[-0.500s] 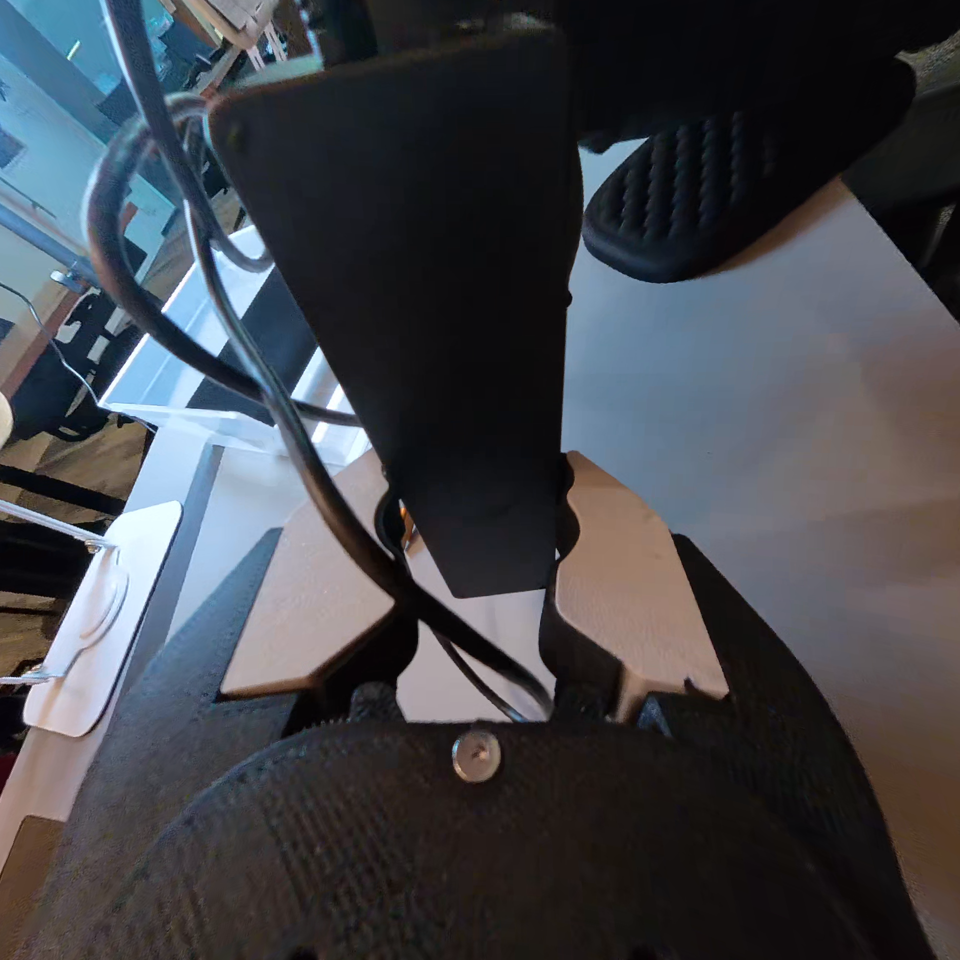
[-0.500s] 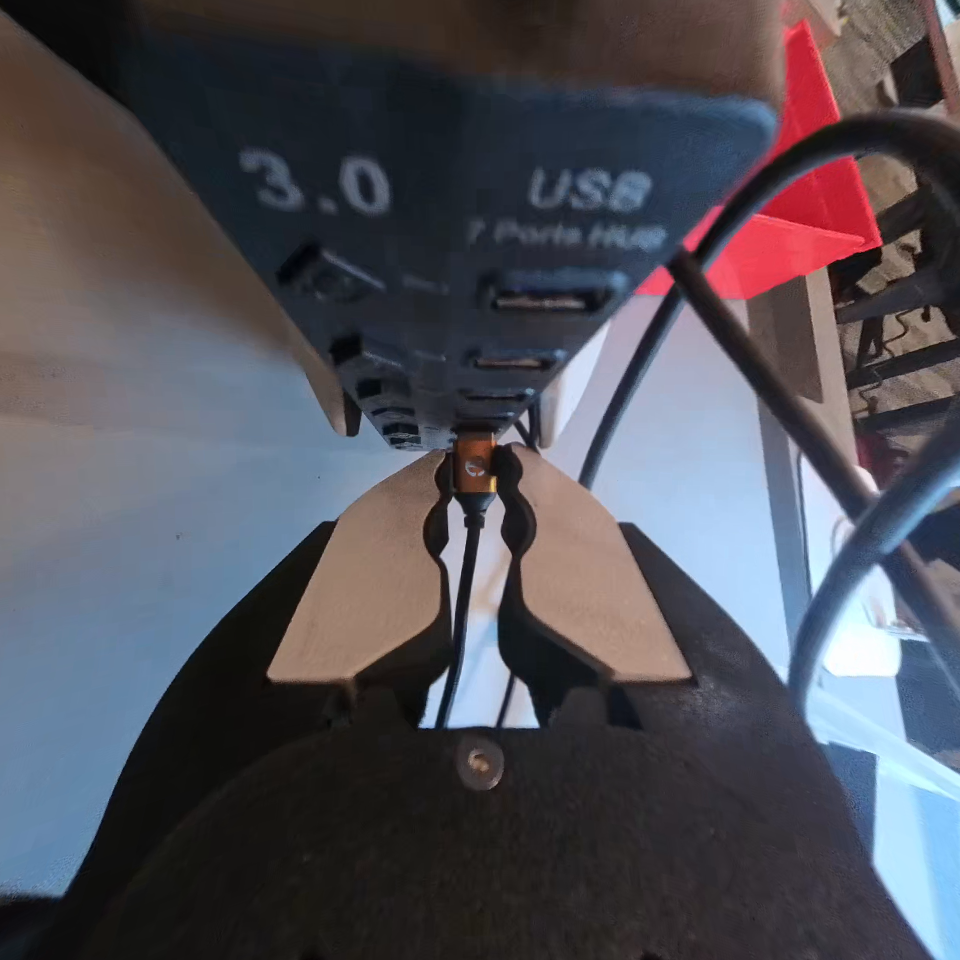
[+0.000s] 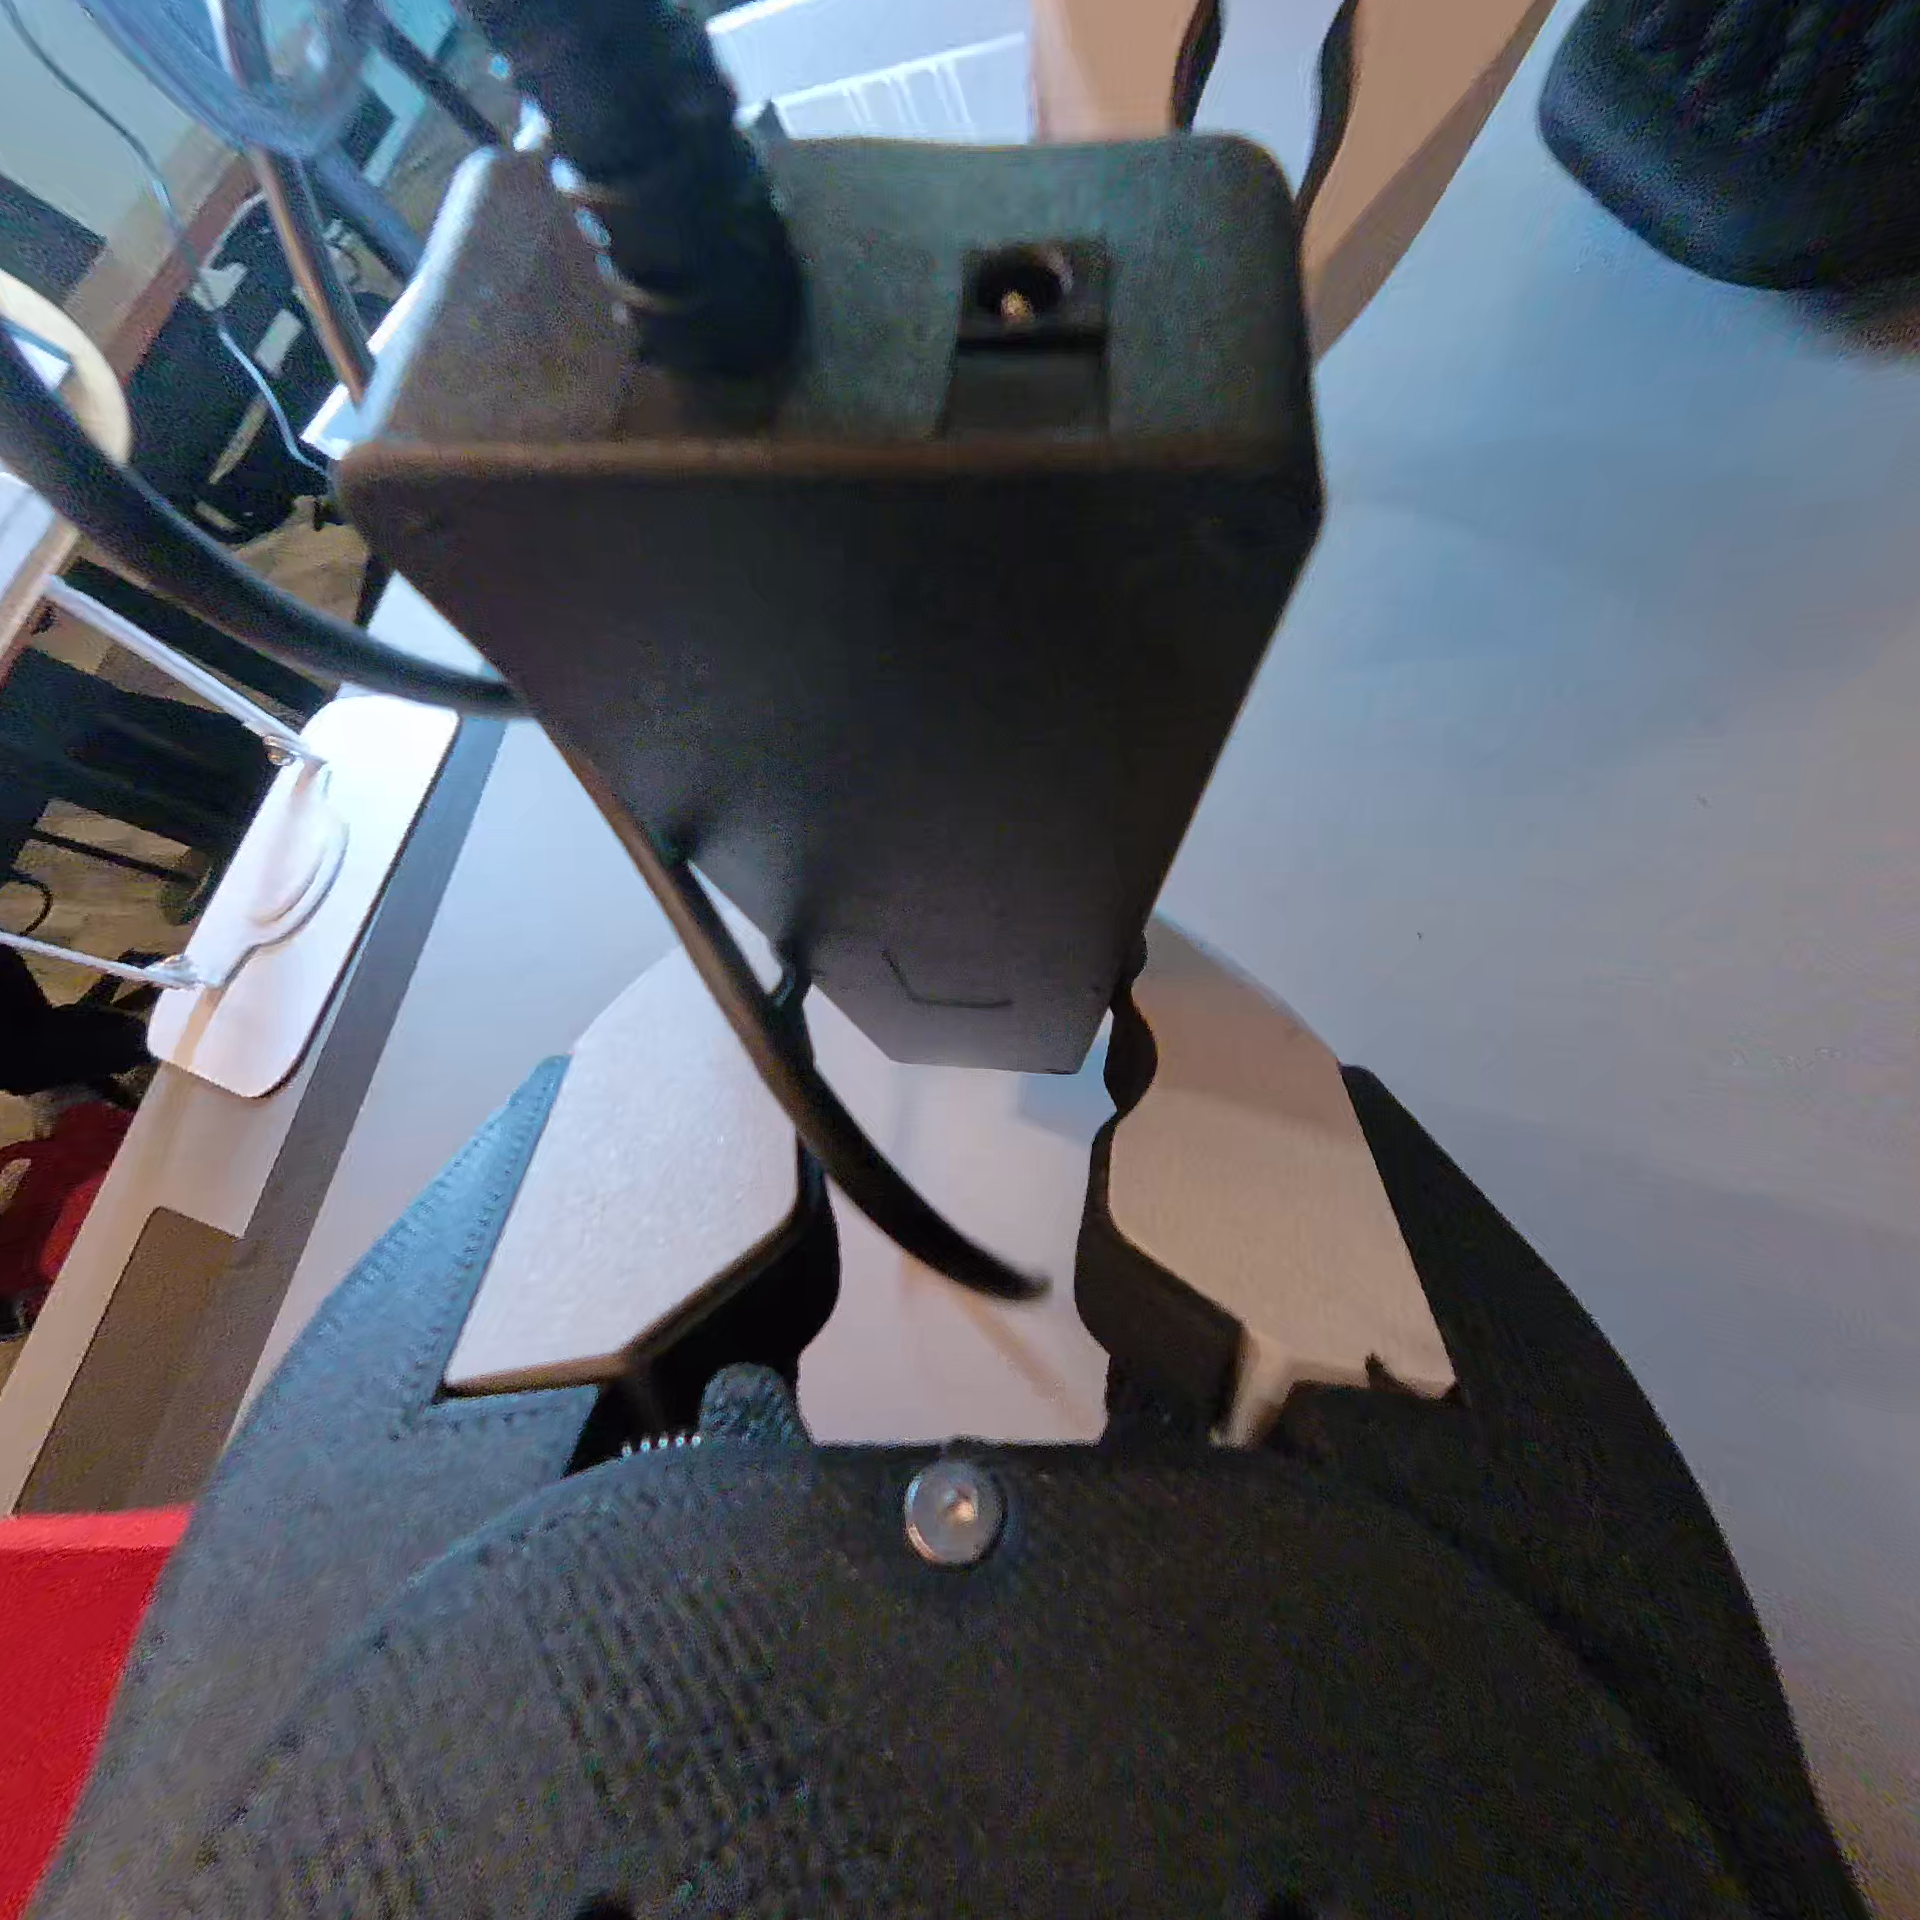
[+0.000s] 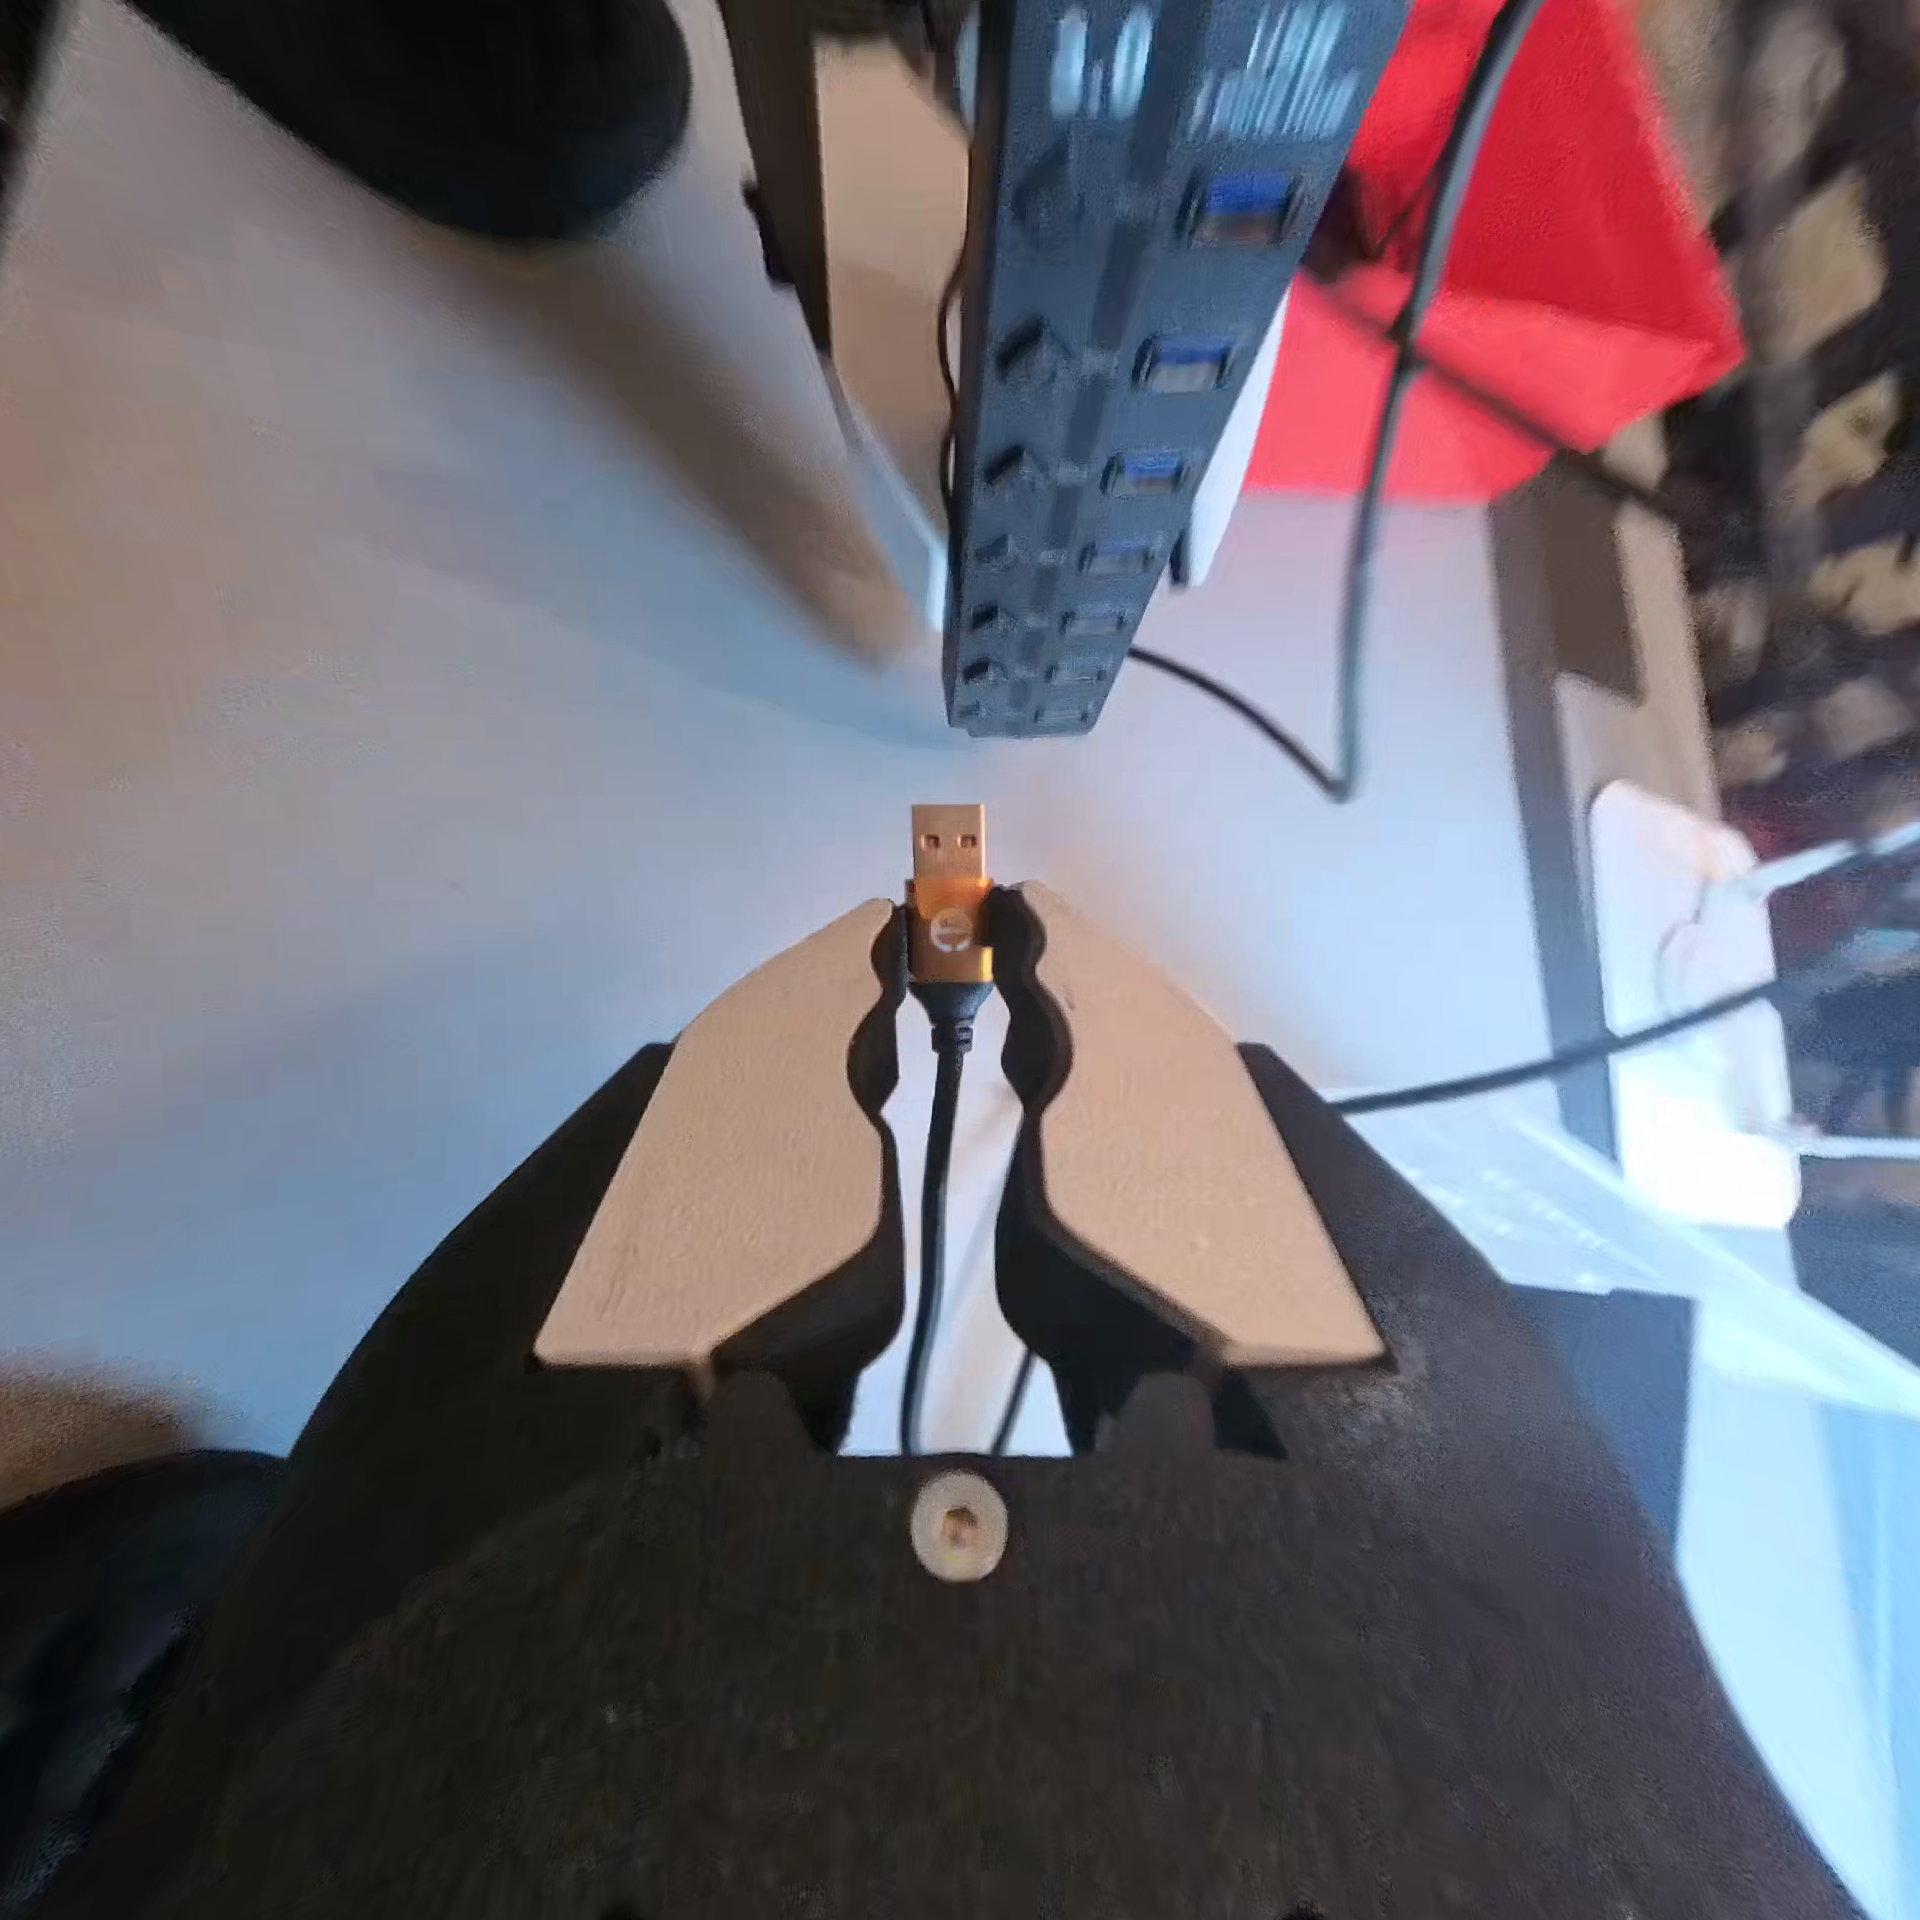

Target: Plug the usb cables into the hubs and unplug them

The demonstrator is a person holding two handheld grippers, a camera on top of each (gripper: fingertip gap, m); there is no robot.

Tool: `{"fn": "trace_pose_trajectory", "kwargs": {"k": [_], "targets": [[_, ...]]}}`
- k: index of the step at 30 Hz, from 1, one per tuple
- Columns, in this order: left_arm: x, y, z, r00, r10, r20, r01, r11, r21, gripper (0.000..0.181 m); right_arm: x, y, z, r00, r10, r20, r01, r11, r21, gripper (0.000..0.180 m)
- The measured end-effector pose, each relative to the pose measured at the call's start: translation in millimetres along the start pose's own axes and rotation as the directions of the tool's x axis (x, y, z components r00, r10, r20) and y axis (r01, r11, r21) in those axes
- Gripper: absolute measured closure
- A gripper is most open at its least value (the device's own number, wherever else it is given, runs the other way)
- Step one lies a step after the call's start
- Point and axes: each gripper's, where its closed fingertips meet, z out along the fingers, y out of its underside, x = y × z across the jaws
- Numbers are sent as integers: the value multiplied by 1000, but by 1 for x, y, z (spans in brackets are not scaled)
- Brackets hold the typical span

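While right gripper [image 4: 951, 914] fingers clamp plug [image 4: 949, 888] clear of hub [image 4: 1122, 416], left gripper [image 3: 961, 997] fingers clamp hub end.

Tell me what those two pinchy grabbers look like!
Both look alike. The left gripper and right gripper each have a rough black body, one silver screw in the middle, and two beige fingers with wavy black inner edges.
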Motion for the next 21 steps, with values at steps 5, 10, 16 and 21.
{"fn": "trace_pose_trajectory", "kwargs": {"k": [5, 10, 16, 21], "targets": [[-13, -13, -6, 987, -159, 4, 158, 982, 102, 125, 66, -44, -96, 964, 96, -247, -8, 942, 336, 164], [-19, -7, -7, 968, -250, -18, 251, 959, 135, 126, 143, -35, -161, 842, 221, -492, 22, 897, 441, 164], [-21, -5, -8, 958, -286, -33, 287, 945, 157, 126, 185, 25, -128, 793, 315, -522, -112, 917, 384, 163], [-16, -11, -10, 935, -333, -124, 352, 913, 206, 126, 178, 105, -68, 803, 304, -512, -312, 947, 74, 161]]}}
